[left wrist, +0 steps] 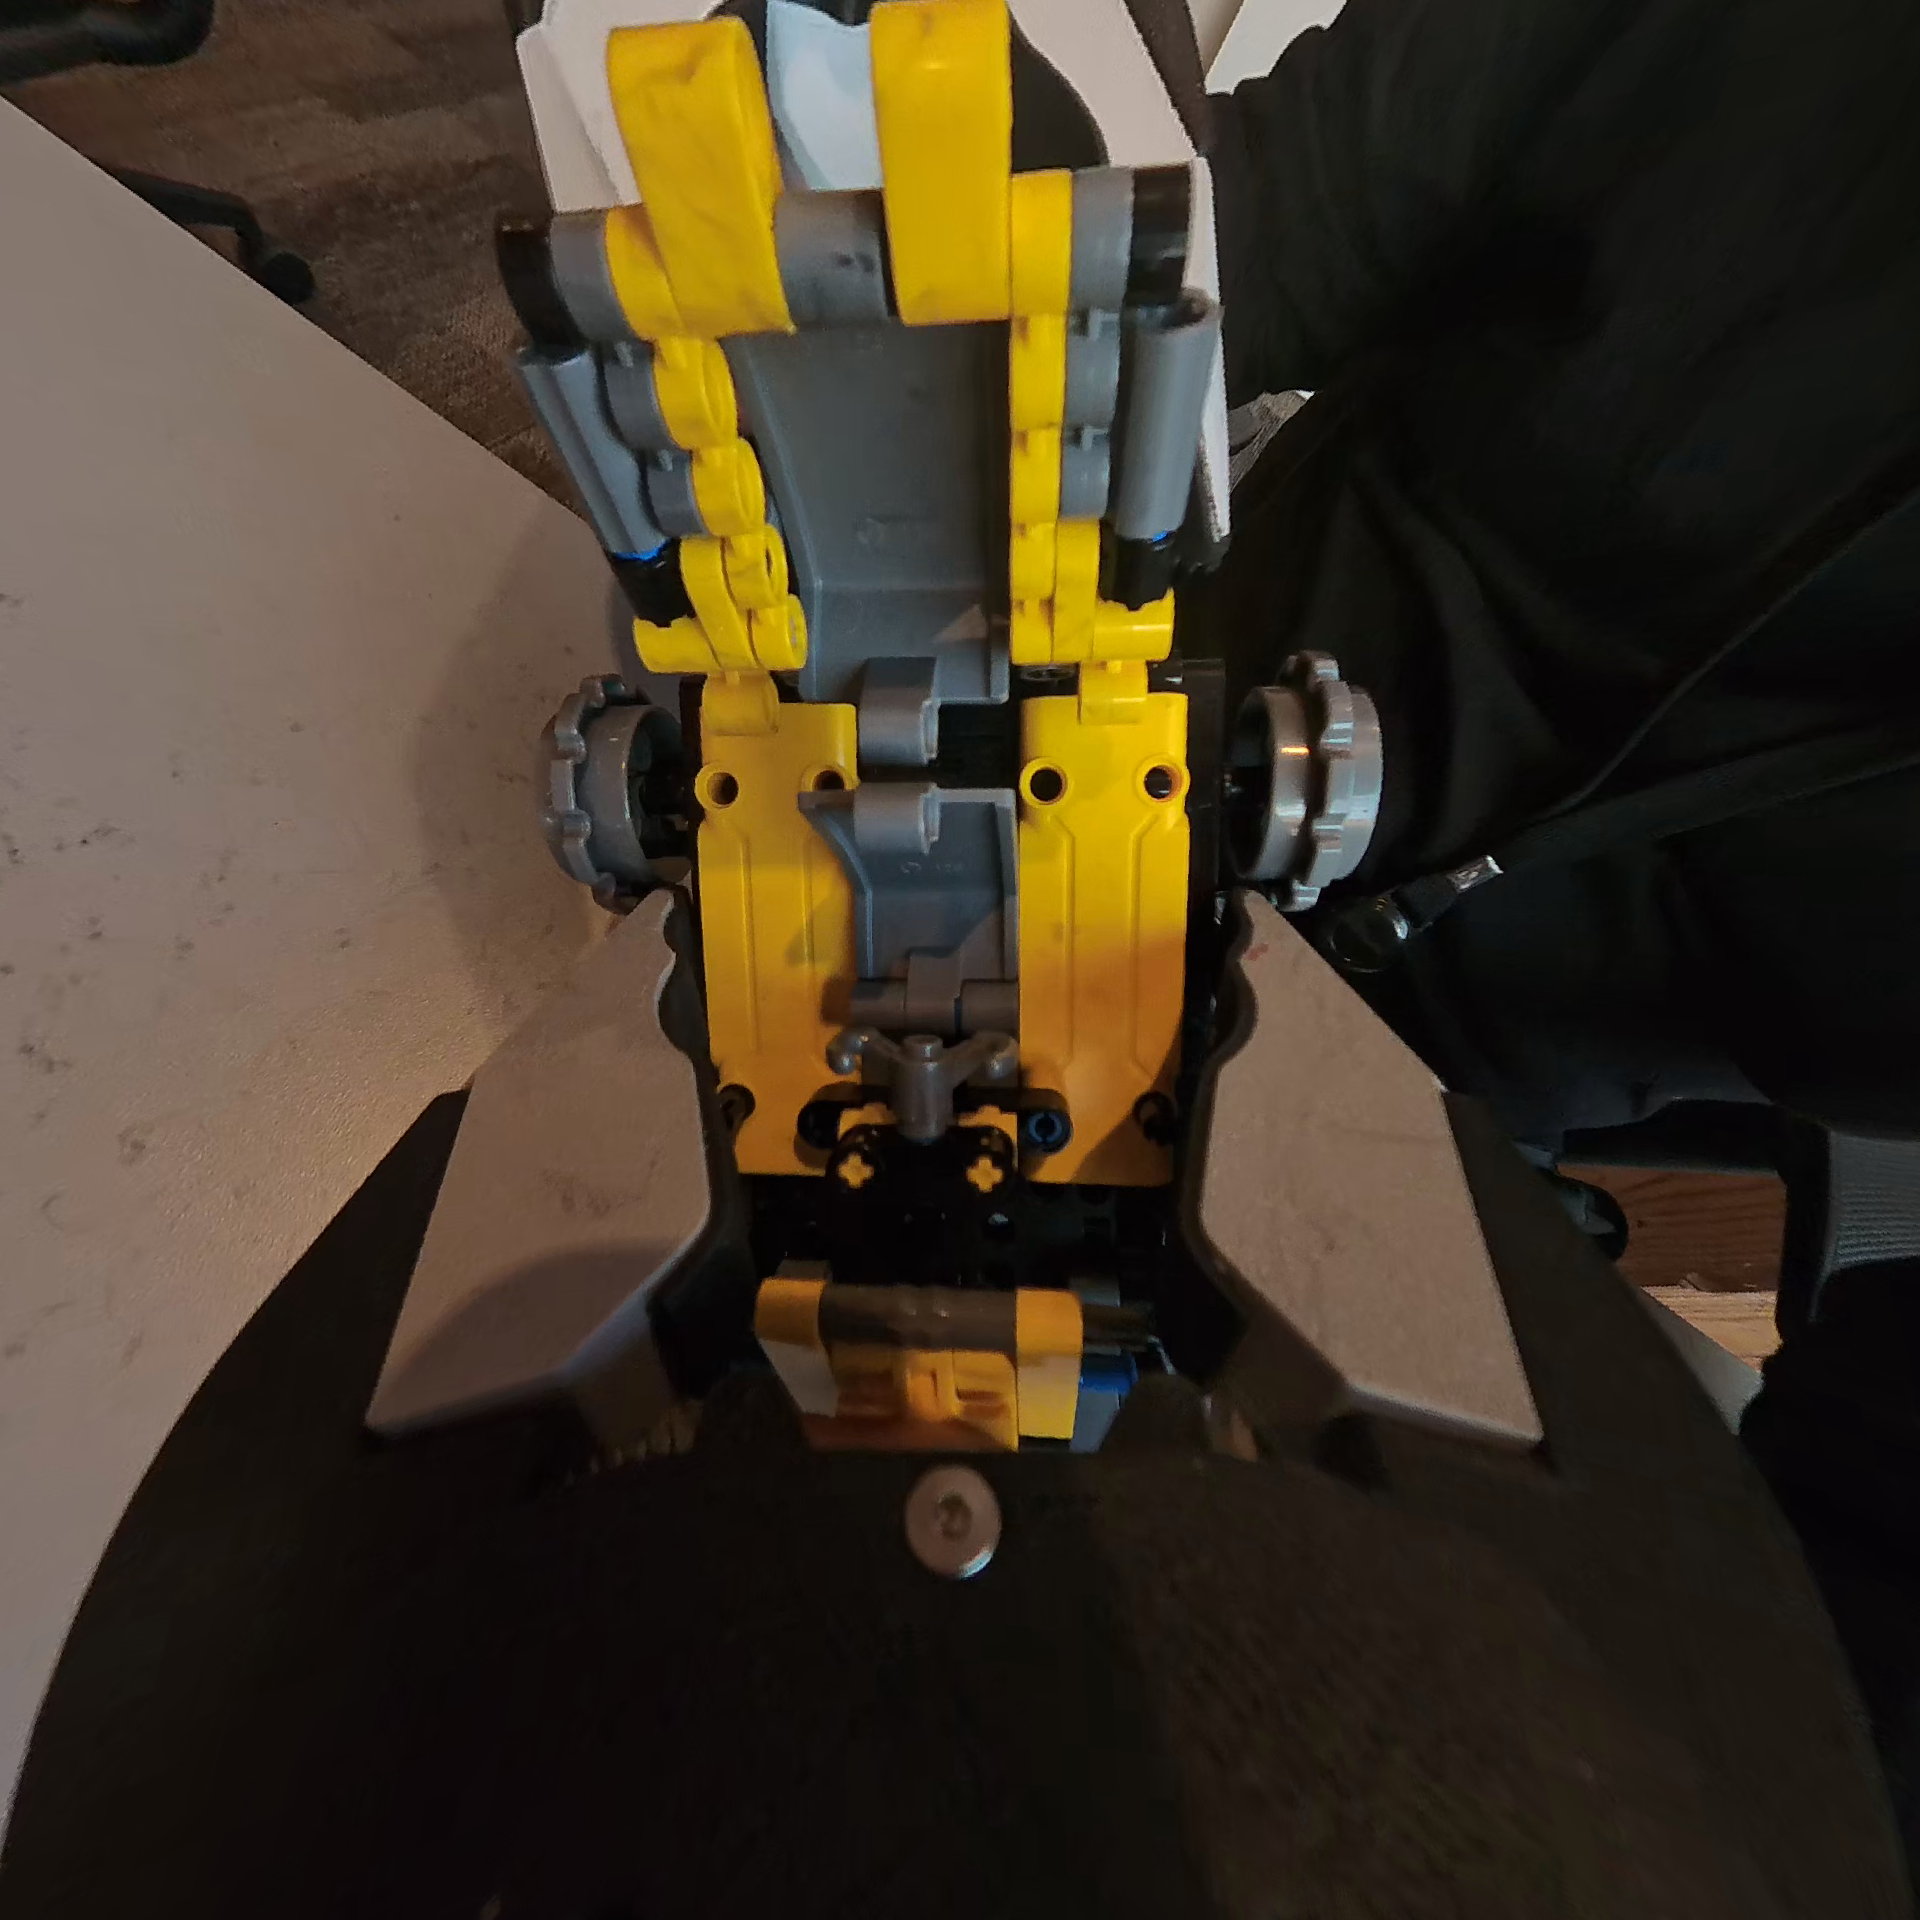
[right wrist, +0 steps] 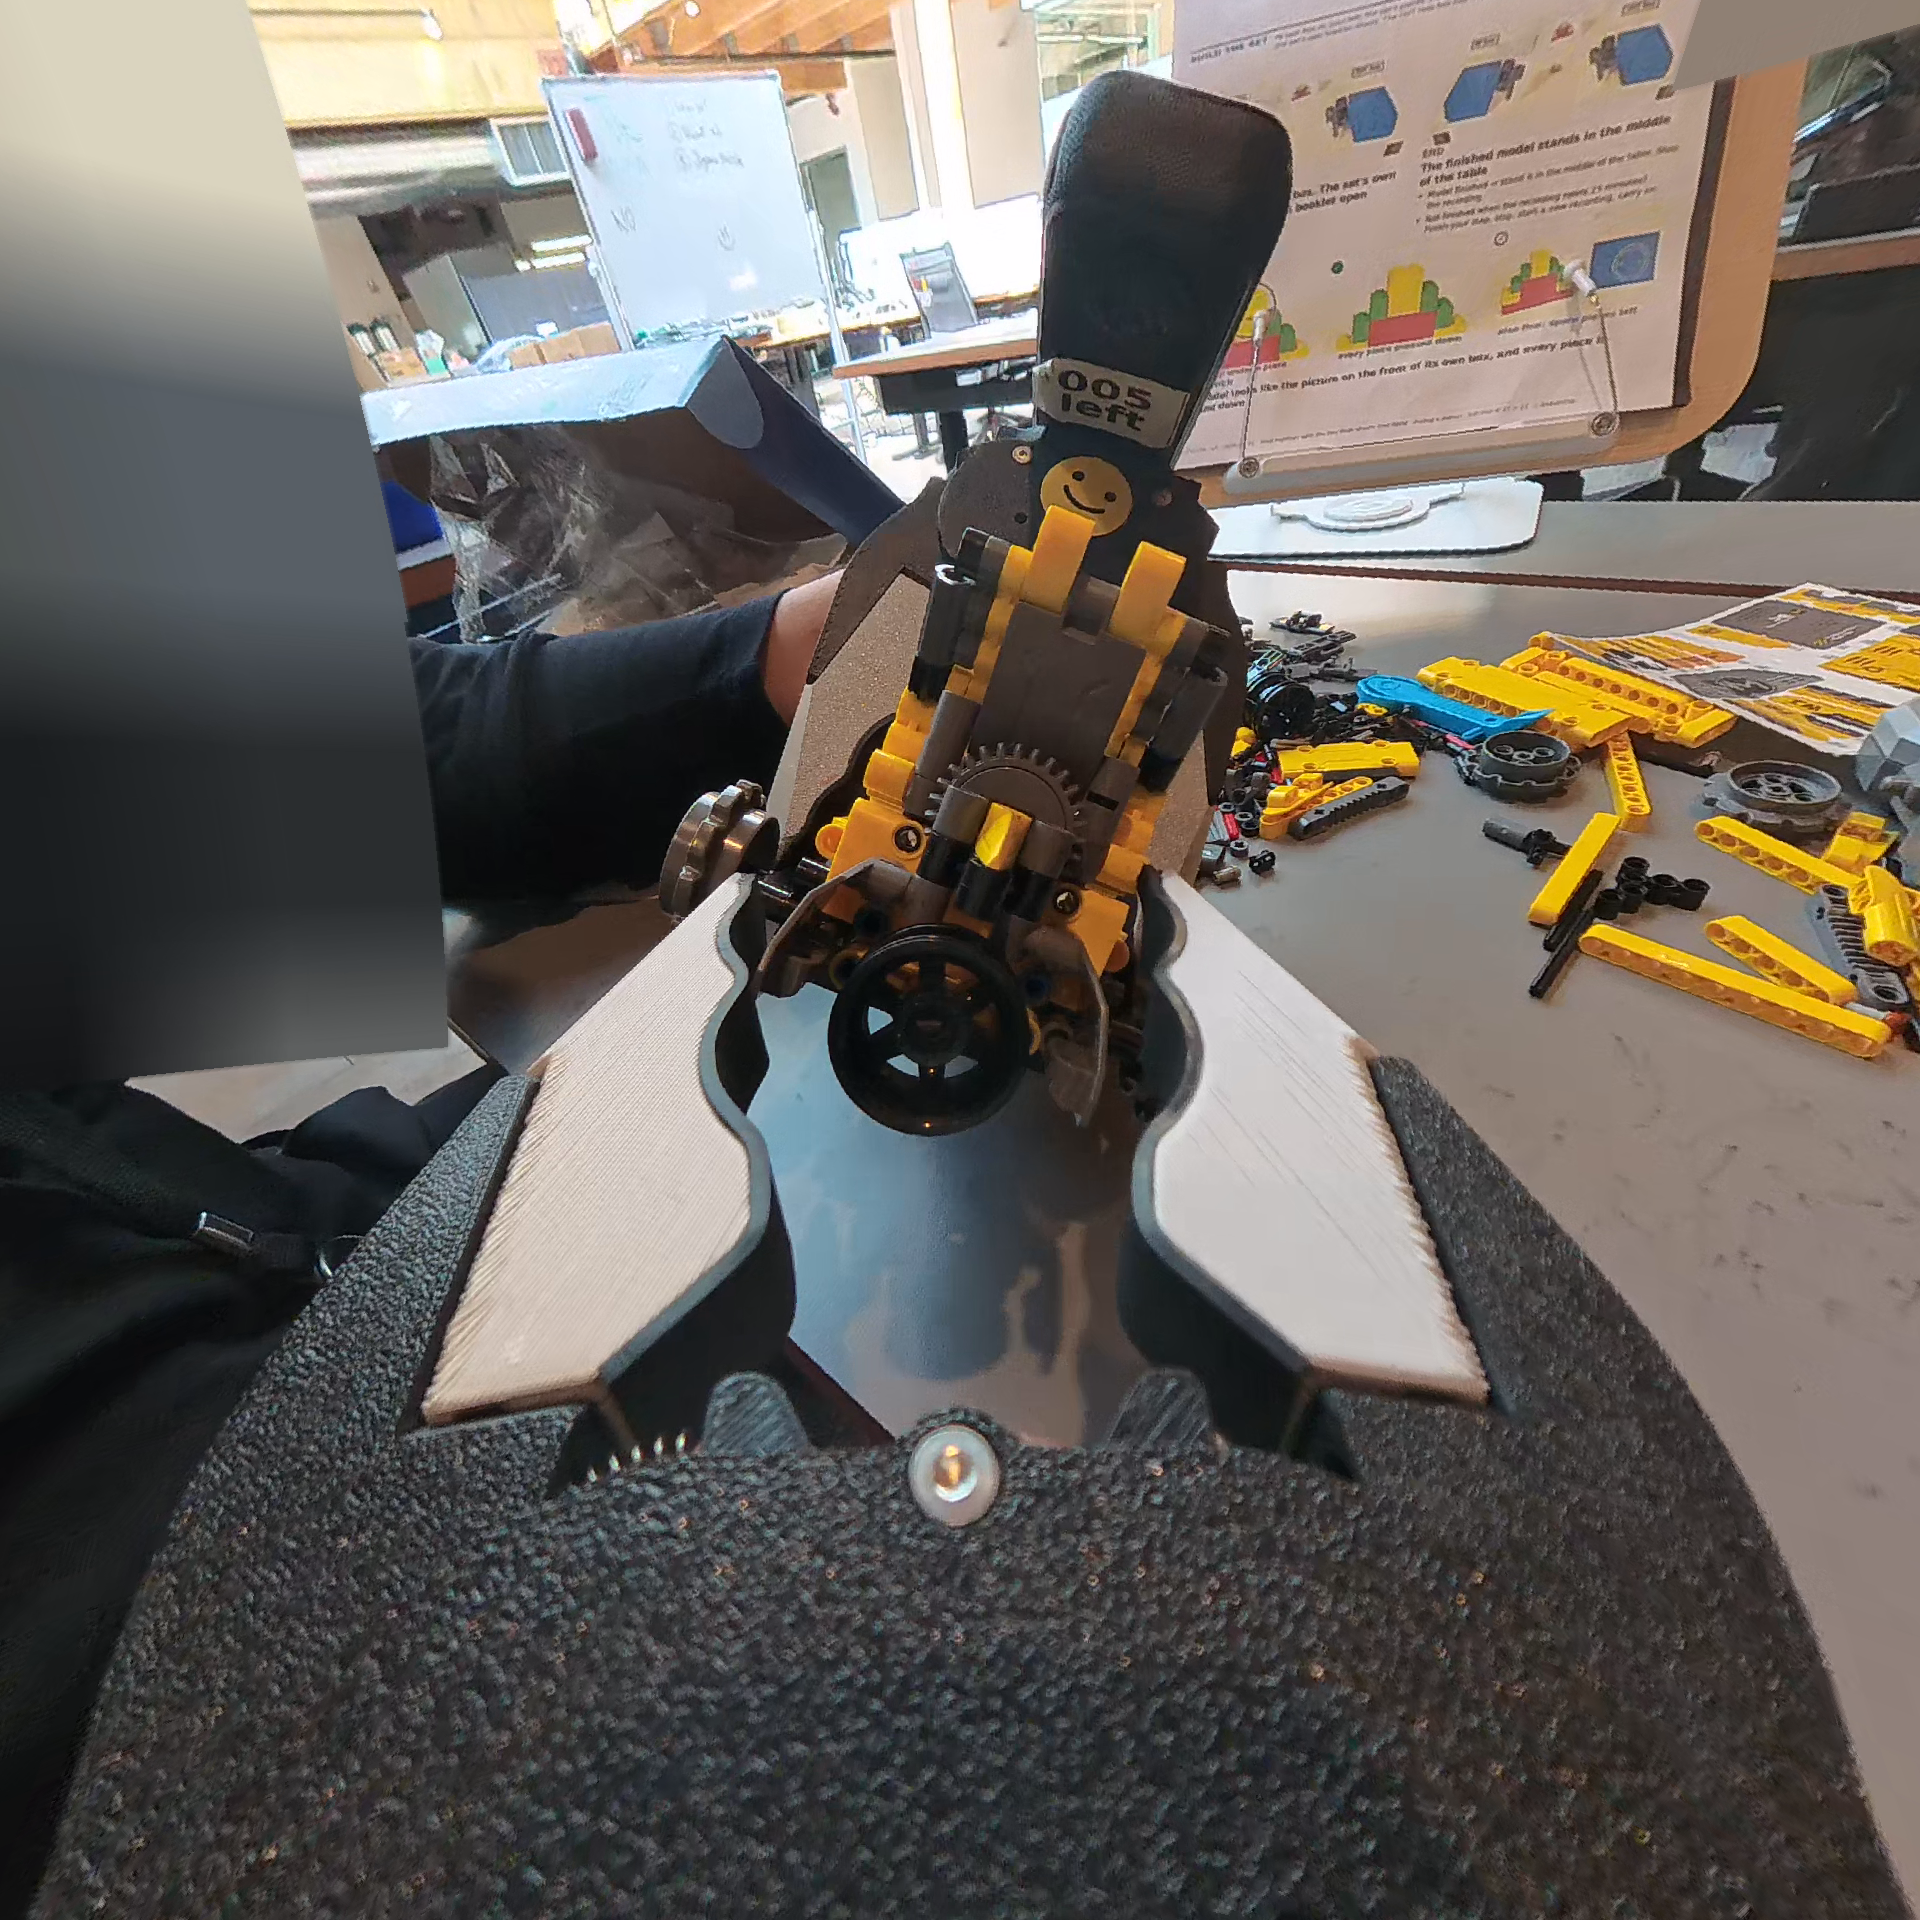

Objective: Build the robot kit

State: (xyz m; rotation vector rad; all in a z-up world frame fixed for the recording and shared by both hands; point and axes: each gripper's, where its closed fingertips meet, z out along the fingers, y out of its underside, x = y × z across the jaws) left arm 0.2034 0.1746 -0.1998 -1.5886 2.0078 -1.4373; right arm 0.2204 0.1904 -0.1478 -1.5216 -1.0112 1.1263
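Note:
A yellow, grey and black brick-built vehicle model [left wrist: 940, 831] is held in the air between both grippers. My left gripper [left wrist: 956, 909] is shut on the model's middle, just behind its two grey toothed wheels [left wrist: 597, 795]. My right gripper [right wrist: 940, 894] flanks the other end, where a black spoked wheel [right wrist: 928, 1023] sits, with its pads against the model's sides [right wrist: 997, 727]. The left gripper's black body [right wrist: 1143, 260] shows beyond the model in the right wrist view. The right gripper's white fingers [left wrist: 566, 114] show behind the model's far end in the left wrist view.
On the grey table [right wrist: 1455, 1091] to the right lie several loose yellow beams [right wrist: 1725, 987], a blue piece [right wrist: 1444, 701], grey wheels [right wrist: 1522, 764] and an open booklet [right wrist: 1787, 644]. A poster on a stand [right wrist: 1455, 229] stands behind. An open box [right wrist: 623, 468] and a dark sleeve [right wrist: 582, 727] are at the left. The grippers' ends are close to 6 cm from one another.

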